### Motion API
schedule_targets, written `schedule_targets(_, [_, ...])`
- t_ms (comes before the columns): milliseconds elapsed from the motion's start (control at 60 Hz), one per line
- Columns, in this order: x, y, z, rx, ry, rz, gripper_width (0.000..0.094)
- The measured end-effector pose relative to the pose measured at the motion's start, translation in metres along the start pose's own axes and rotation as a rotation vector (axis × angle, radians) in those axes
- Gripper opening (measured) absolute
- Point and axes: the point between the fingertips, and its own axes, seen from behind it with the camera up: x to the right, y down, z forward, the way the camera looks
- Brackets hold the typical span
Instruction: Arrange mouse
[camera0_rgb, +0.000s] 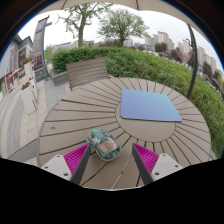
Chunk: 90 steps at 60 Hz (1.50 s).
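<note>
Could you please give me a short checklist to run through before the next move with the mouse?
1. Mouse lies between the claw fingers: ok.
2. Both pads pressing on the mouse: not ok; a gap shows at the right finger.
3. Blue mouse pad in view beyond the fingers, nothing lying on it: ok.
4. Path across the round slatted table to the pad free: ok.
5. Mouse cable: cannot tell.

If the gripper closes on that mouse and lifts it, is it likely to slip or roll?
The mouse looks rigid, small and probably light. Its rounded, glossy shell may slip between the pads. It sits low and flat on the slatted table, so rolling seems unlikely. The gripper is open around it.
</note>
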Motion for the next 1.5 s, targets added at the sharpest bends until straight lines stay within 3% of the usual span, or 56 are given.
schedule_targets(450, [0.013,-0.025,0.039,0.005,0.032,0.049,0.0804])
schedule_targets(500, [0.01,-0.026,0.039,0.008,0.024,0.047,0.0738])
schedule_targets(517, [0.008,-0.026,0.039,0.007,0.015,0.039,0.0658])
schedule_targets(550, [0.008,-0.027,0.039,0.012,0.013,0.01,0.0399])
schedule_targets(583, [0.011,-0.03,0.036,0.018,0.025,-0.021,0.0379])
schedule_targets(633, [-0.009,-0.033,0.033,0.016,-0.068,-0.037,0.0345])
schedule_targets(667, [-0.017,-0.035,0.028,0.007,-0.117,-0.029,0.0345])
schedule_targets(850, [-0.003,-0.095,-0.006,0.062,-0.136,-0.046,0.0344])
schedule_targets(1033, [0.063,-0.192,-0.001,0.154,-0.086,-0.014,0.0344])
schedule_targets(1133, [0.108,-0.213,0.038,0.148,-0.034,0.021,0.0344])
schedule_targets(1283, [0.157,-0.197,0.109,0.097,0.019,0.06,0.0344])
schedule_targets(1417, [0.179,-0.151,0.157,-0.015,0.038,0.105,0.0349])
schedule_targets(1500, [0.185,-0.14,0.171,-0.026,0.038,0.111,0.0418])
